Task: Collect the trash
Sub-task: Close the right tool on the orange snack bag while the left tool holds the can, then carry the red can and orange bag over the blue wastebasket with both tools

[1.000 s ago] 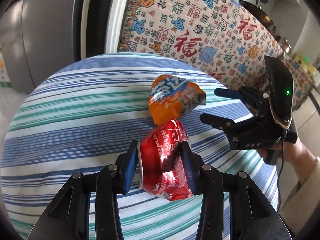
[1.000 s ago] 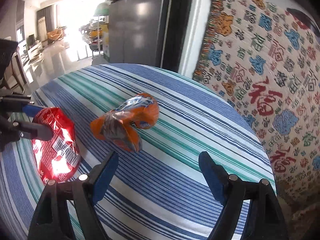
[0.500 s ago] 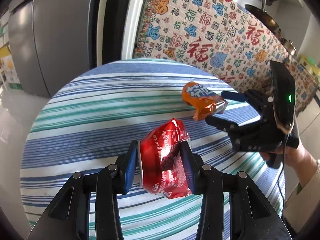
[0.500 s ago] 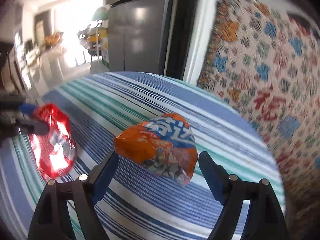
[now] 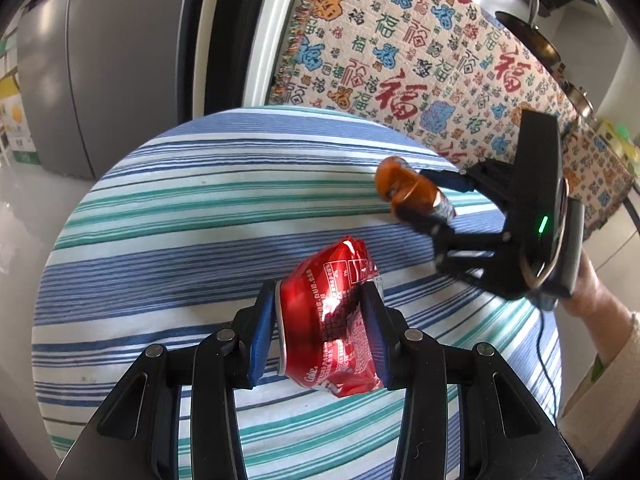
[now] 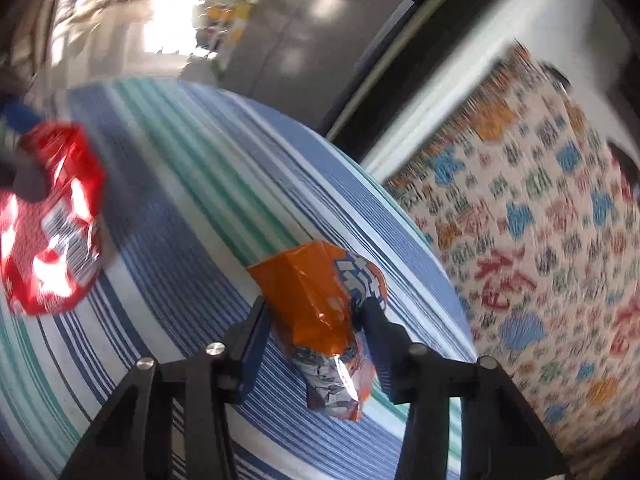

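My left gripper (image 5: pixel 320 332) is shut on a crushed red Coke can (image 5: pixel 330 320) and holds it above the striped tablecloth (image 5: pixel 180 216). The red can also shows at the left of the right wrist view (image 6: pixel 52 220). My right gripper (image 6: pixel 316 332) is shut on a crumpled orange snack bag (image 6: pixel 320 312) and holds it above the cloth. In the left wrist view the right gripper (image 5: pixel 420 200) grips the orange bag (image 5: pixel 408 190) at the table's right side.
The round table carries a blue, green and white striped cloth (image 6: pixel 208 208). A grey fridge (image 5: pixel 104 64) stands behind it at the left. A patterned cloth with Chinese characters (image 5: pixel 420 68) covers a counter behind and to the right.
My right gripper has closed on the orange bag and lifted it to the right. My left gripper, still holding the red can, has risen and drawn back a little.
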`<action>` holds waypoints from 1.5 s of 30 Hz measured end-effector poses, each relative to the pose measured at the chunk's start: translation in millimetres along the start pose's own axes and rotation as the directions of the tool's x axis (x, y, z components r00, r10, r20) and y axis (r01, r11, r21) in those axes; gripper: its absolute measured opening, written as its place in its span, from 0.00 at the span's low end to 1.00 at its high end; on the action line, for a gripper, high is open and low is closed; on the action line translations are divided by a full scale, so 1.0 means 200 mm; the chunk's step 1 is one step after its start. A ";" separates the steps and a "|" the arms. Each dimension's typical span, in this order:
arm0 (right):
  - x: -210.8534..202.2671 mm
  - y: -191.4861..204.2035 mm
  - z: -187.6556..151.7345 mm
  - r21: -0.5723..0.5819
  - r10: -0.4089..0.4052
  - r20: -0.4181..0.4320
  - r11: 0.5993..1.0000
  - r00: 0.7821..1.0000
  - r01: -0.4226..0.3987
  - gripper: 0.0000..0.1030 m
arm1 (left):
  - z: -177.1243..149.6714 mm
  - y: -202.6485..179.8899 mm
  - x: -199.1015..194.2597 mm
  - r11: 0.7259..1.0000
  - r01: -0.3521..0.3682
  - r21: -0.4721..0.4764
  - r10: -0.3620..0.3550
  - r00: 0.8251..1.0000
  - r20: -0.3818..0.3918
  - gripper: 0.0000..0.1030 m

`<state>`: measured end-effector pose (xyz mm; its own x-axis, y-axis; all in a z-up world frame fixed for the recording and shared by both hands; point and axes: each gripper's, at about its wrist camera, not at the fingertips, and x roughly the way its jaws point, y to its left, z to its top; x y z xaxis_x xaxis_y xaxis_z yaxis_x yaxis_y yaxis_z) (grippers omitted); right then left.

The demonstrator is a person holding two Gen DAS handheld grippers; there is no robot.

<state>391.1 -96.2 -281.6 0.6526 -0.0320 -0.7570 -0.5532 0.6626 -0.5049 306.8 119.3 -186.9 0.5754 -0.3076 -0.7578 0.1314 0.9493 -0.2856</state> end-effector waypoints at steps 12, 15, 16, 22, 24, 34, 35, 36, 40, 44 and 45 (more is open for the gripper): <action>-0.48 -0.35 -0.50 0.523 0.122 0.077 0.840 0.989 -0.145 0.37 | -0.03 -0.26 -0.02 0.995 0.079 0.054 -0.079 0.997 0.008 0.41; -0.65 -0.37 -0.65 0.559 0.132 0.084 0.814 0.988 -0.156 0.37 | -0.06 -0.43 -0.04 0.991 0.083 0.102 -0.085 0.996 0.015 0.41; -0.72 -0.36 -0.71 0.570 0.130 0.086 0.807 0.988 -0.156 0.37 | -0.07 -0.49 -0.05 0.989 0.077 0.125 -0.080 0.997 0.020 0.41; -1.05 -0.41 -1.04 0.672 0.095 0.087 0.730 0.992 -0.129 0.37 | -0.20 -0.85 -0.11 0.971 0.083 0.225 -0.093 0.995 0.035 0.41; -1.14 -0.42 -1.14 0.694 0.071 0.075 0.712 0.995 -0.103 0.37 | -0.25 -0.97 -0.12 0.961 0.089 0.263 -0.101 0.994 0.033 0.41; -1.50 -0.49 -1.52 0.781 -0.020 0.045 0.624 0.999 -0.023 0.37 | -0.39 -1.51 -0.22 0.898 0.159 0.411 -0.184 0.983 0.023 0.41; -1.54 -0.50 -1.56 0.789 -0.030 0.041 0.615 0.999 -0.014 0.37 | -0.41 -1.55 -0.22 0.891 0.170 0.422 -0.196 0.981 0.017 0.41; -1.56 -0.52 -1.60 0.796 -0.037 0.036 0.605 0.999 -0.006 0.37 | -0.42 -1.59 -0.23 0.884 0.183 0.431 -0.207 0.978 0.009 0.41; -1.66 -0.56 -1.81 0.834 -0.072 -0.005 0.550 0.997 0.044 0.37 | -0.48 -1.81 -0.19 0.849 0.259 0.460 -0.271 0.962 -0.042 0.41; -1.66 -0.63 -2.10 0.885 -0.066 -0.131 0.443 0.989 0.147 0.38 | -0.56 -2.00 -0.08 0.819 0.359 0.447 -0.343 0.932 -0.120 0.41; -1.65 -0.64 -2.16 0.894 -0.055 -0.151 0.419 0.987 0.160 0.38 | -0.59 -2.05 -0.03 0.812 0.382 0.442 -0.356 0.923 -0.145 0.41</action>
<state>22.4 -493.6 -145.6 0.5964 -0.1809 -0.7820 0.3350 0.9415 0.0378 154.1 -275.0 -133.8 0.3678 -0.6310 -0.6830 0.6830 0.6818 -0.2621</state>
